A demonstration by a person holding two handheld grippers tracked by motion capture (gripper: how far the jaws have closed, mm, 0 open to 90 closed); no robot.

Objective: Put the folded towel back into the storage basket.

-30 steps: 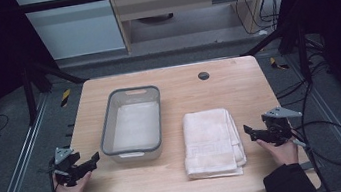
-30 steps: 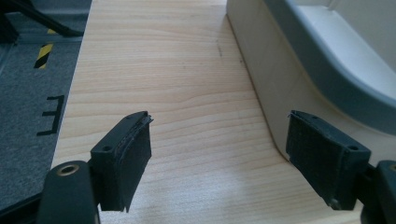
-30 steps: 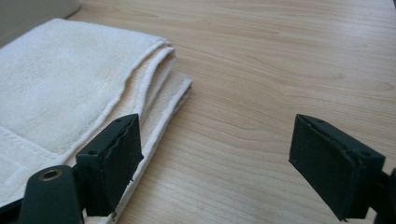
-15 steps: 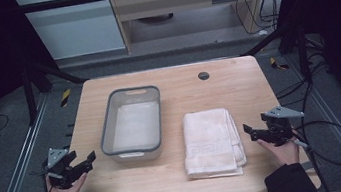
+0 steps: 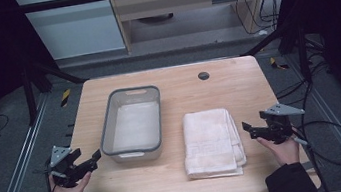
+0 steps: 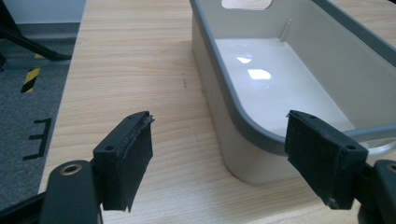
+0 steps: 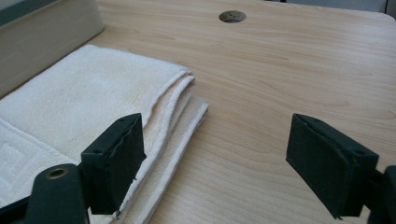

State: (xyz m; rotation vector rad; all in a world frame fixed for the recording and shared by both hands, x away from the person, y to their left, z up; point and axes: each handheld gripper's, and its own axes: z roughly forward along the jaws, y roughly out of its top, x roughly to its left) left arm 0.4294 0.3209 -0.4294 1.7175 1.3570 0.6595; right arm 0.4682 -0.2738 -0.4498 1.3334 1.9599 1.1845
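Wooden table (image 5: 182, 89) fills the middle of the high view, with a dark round cable hole (image 5: 203, 75) near its upper edge.

Grey plastic bin (image 5: 132, 124), rectangular with handle cutouts, sits left of centre; inside looks bare and glossy. Folded cream towel (image 5: 213, 143) lies lower centre-right, just beside the bin and not touching it. A woven key-pattern band shows on its lower part.

Left gripper (image 5: 89, 163) is at lower left of the high view, off the table's left edge, held in the left hand (image 5: 68, 191). Jaws spread wide, nothing between them. In the left gripper view the gripper (image 6: 219, 154) points at the bin's (image 6: 261, 93) near corner, which sits between the two pads but farther off, no contact.

Right gripper (image 5: 250, 130) is at lower right of the high view, held in the right hand (image 5: 284, 150), cable trailing right. Jaws wide apart, empty. In the right gripper view the gripper (image 7: 215, 158) hangs over bare wood, with the towel's (image 7: 93, 112) stacked edges at frame left behind the left pad; touching or not, cannot tell.
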